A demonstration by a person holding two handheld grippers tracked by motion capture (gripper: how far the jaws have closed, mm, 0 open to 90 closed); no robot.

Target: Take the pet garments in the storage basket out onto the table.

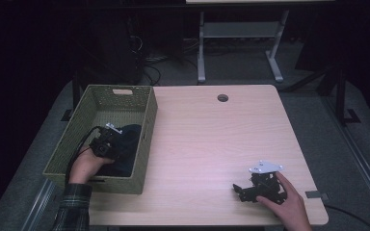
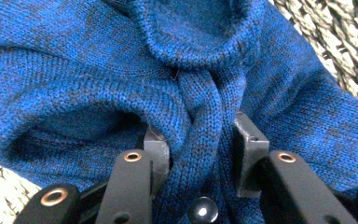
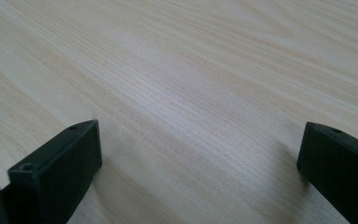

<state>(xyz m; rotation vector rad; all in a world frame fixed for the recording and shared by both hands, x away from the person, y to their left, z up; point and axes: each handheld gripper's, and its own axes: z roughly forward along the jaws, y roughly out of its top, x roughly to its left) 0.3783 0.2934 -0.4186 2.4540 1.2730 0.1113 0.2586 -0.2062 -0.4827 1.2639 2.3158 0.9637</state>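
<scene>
Two grippers are in your hands. Your left gripper (image 2: 200,154), inside the woven basket (image 1: 147,120) at the table's (image 1: 212,139) left edge, pinches a fold of blue knit sweater (image 2: 121,84). Your right gripper (image 3: 200,154) rests on bare wood, jaws wide apart.

We see the green woven basket (image 1: 147,126) on the left of the pale wooden table (image 1: 212,144), the blue knitted garment (image 2: 98,84) inside it. Our left gripper (image 1: 107,139) reaches in; our right gripper (image 1: 243,190) rests front-right.
</scene>
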